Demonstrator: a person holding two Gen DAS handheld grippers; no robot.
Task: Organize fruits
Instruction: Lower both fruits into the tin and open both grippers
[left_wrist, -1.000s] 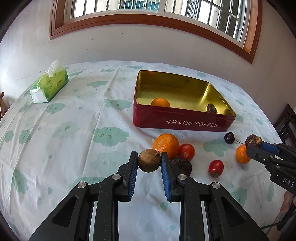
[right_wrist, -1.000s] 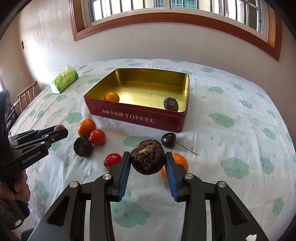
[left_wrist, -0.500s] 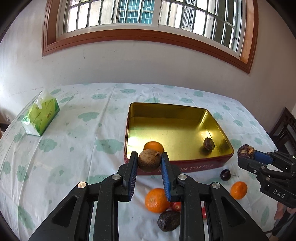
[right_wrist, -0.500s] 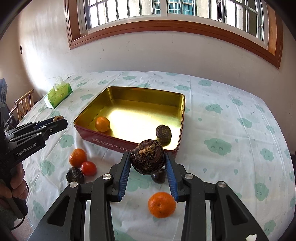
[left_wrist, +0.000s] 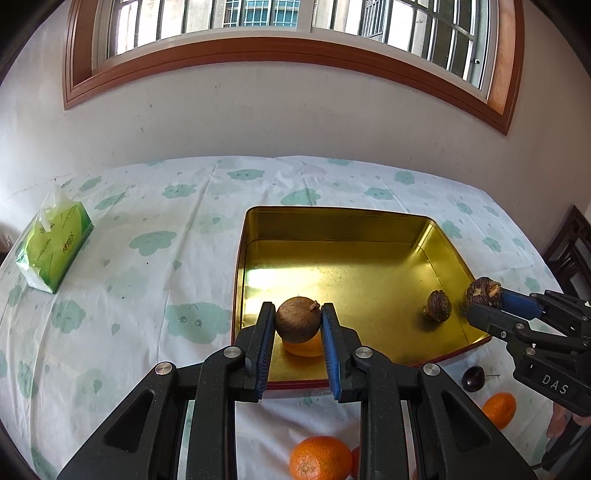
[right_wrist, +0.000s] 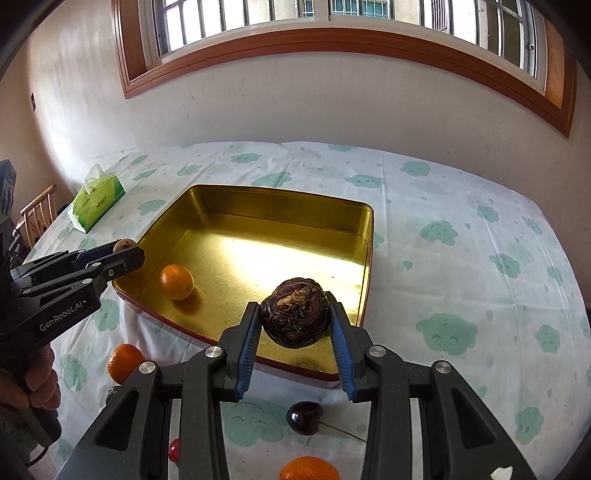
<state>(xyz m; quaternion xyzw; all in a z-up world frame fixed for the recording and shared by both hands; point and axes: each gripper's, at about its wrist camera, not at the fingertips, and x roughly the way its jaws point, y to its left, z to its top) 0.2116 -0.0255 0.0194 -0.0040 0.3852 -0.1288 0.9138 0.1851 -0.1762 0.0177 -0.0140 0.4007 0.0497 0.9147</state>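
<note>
Fruit is pinched in both of my claws above the near part of the gold tin (left_wrist: 334, 223). My left claw (left_wrist: 297, 326) is clamped on a smooth brown fruit (left_wrist: 297, 319), which hangs over the near left corner, right above the orange (right_wrist: 177, 281) lying in the tin. My right claw (right_wrist: 294, 321) is clamped on a dark, rough-skinned fruit (right_wrist: 294, 317) over the near right corner, where a similar dark fruit (left_wrist: 438, 305) already sits on the gold floor.

To set these down well, I judge I should lower each claw until its fruit is close to the tin floor before spreading the jaws, since round fruit dropped onto metal will roll. The brown fruit wants a bare patch, so I would shift it to the side of the orange instead of releasing on top of it. The same goes on the right: aim beside the dark fruit in the tin, not onto it, and keep clear of the red rim.

On the table, near the tin's front wall, a cherry (right_wrist: 304, 417) and two more oranges (right_wrist: 125, 362) are left to collect.
</note>
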